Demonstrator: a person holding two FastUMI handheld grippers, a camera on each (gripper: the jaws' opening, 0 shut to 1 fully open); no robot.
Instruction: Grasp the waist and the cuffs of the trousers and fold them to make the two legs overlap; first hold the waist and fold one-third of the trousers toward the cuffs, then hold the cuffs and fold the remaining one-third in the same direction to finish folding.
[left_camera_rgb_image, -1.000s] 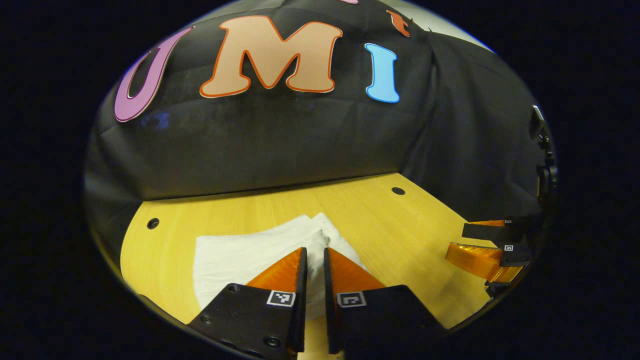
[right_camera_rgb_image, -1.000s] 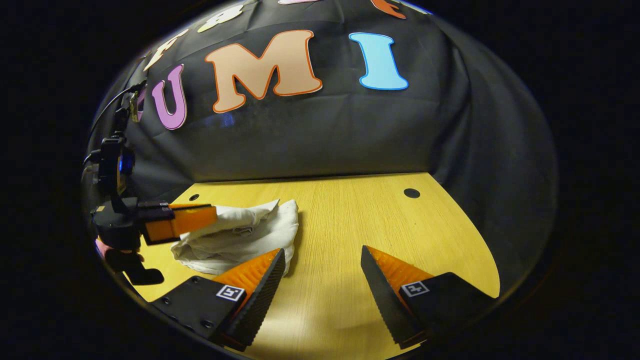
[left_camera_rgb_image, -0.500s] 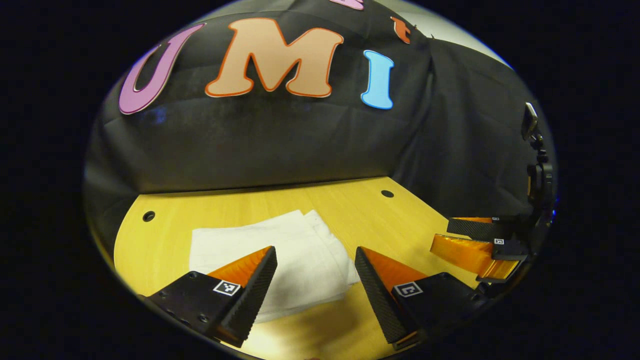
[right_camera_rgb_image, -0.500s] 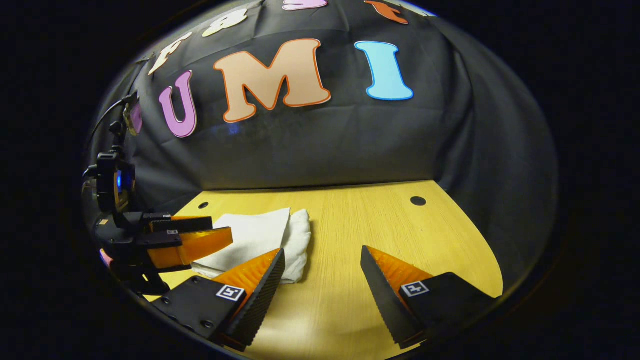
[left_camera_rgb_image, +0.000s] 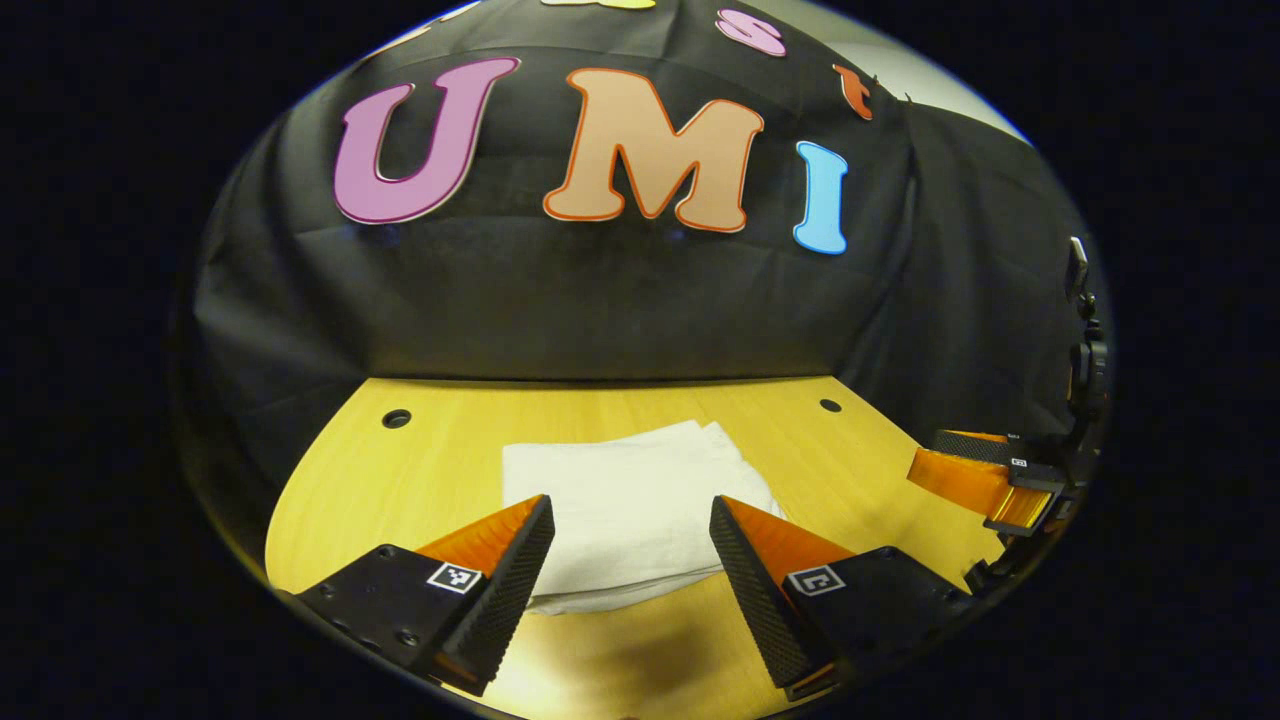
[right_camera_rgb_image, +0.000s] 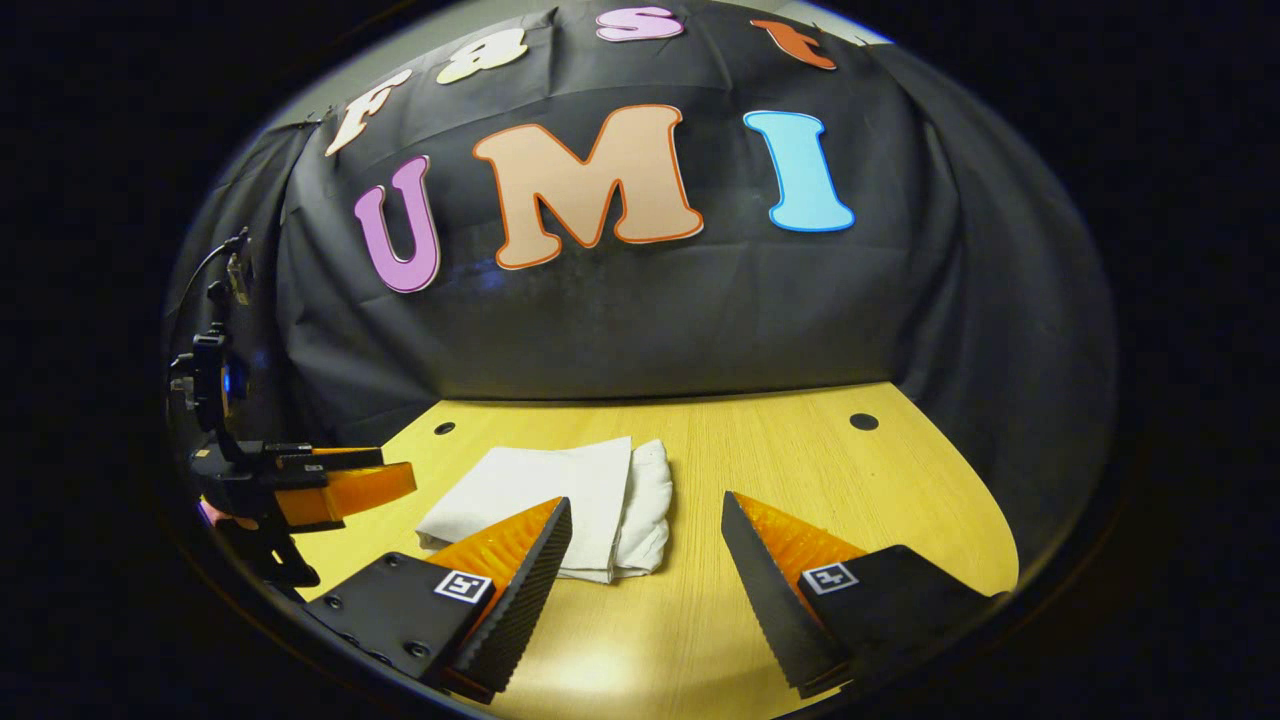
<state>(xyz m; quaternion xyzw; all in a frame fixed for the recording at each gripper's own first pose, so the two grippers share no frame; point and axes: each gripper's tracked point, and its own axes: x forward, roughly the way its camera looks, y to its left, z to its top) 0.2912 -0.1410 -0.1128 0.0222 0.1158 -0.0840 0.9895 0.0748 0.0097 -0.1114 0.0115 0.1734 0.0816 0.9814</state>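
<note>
White trousers (left_camera_rgb_image: 625, 505) lie folded into a flat, compact rectangle on the wooden table (left_camera_rgb_image: 400, 480). My left gripper (left_camera_rgb_image: 630, 545) stands open just in front of the bundle, its fingers apart and holding nothing. In the right gripper view the same folded trousers (right_camera_rgb_image: 560, 500) sit at centre left, stacked layers showing along their right edge. My right gripper (right_camera_rgb_image: 645, 545) is open too, with bare table between its fingers. The left gripper (right_camera_rgb_image: 340, 480) hangs at the far left of that view, clear of the cloth. The right gripper (left_camera_rgb_image: 985, 470) shows at the right edge of the left gripper view.
The table has small round holes (left_camera_rgb_image: 396, 418) (right_camera_rgb_image: 863, 421) near its back corners. Black cloth wall (right_camera_rgb_image: 640, 320) closes off the back and sides. Bare wood (right_camera_rgb_image: 820, 470) stretches to the right of the trousers.
My left gripper let go of the trousers, opened and drew back; the cloth settled into a flat folded rectangle. Both grippers pulled away from the table a little.
</note>
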